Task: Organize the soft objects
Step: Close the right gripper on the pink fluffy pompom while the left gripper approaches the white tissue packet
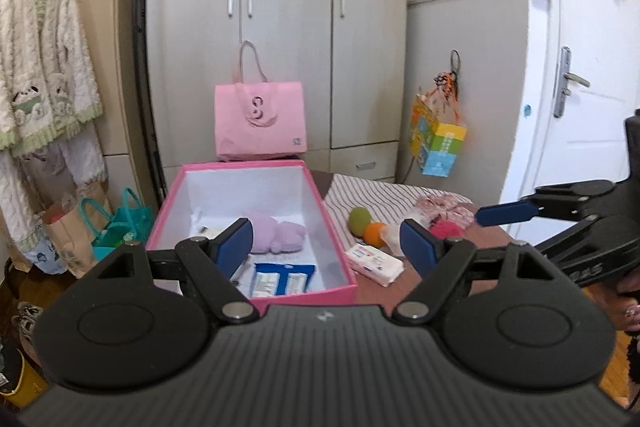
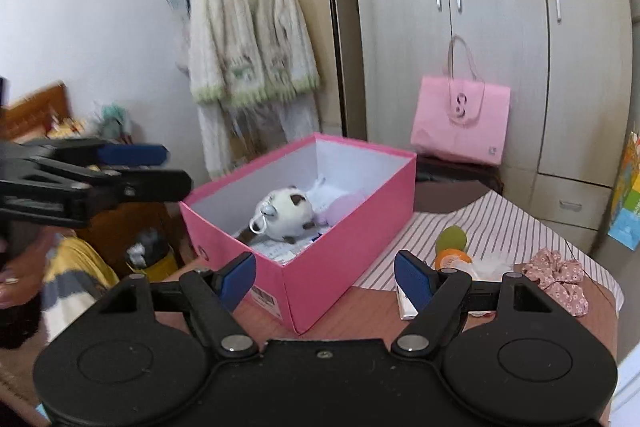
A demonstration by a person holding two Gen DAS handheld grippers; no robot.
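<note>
An open pink box (image 1: 338, 291) (image 2: 336, 259) stands on the table. Inside it lie a lilac plush (image 1: 276, 233), a blue-and-white tissue pack (image 1: 282, 279) and a white-and-brown plush toy (image 2: 286, 213). To its right, on a striped cloth (image 1: 384, 197) (image 2: 492, 223), sit a green ball (image 1: 359, 219) (image 2: 452, 239), an orange ball (image 1: 375, 233) (image 2: 450, 259), a wipes pack (image 1: 374, 264) and a pink floral scrunchie (image 1: 442, 209) (image 2: 558, 279). My left gripper (image 1: 326, 247) hovers open over the box's near right corner, holding nothing. My right gripper (image 2: 326, 279) is open and empty near the box's front corner.
A pink tote bag (image 1: 260, 121) (image 2: 462, 119) stands behind the box against grey wardrobe doors. A fluffy robe (image 1: 40, 67) (image 2: 248, 39) hangs at the left. A colourful gift bag (image 1: 438, 143) hangs by the white door. Paper and teal bags (image 1: 116, 227) stand on the floor.
</note>
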